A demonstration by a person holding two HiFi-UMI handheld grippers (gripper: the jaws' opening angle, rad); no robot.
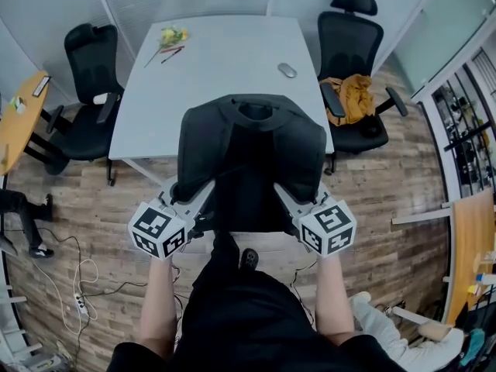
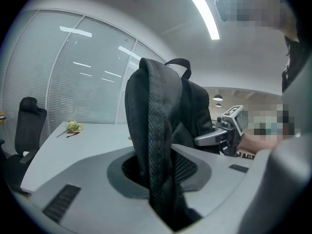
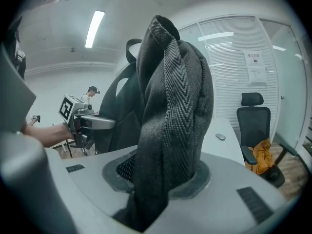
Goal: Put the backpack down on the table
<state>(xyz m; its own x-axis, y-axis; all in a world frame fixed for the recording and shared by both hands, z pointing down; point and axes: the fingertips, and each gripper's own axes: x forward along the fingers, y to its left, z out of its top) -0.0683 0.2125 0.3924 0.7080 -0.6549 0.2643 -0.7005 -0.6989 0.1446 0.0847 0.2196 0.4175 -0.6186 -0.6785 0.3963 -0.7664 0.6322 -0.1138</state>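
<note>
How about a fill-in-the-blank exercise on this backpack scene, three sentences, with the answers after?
1. The left gripper and the right gripper are each shut on a ____ of the black backpack.
2. The orange jacket lies on a black office ____.
3. The small grey thing on the white table is a computer ____.
Missing words: strap; chair; mouse.
</note>
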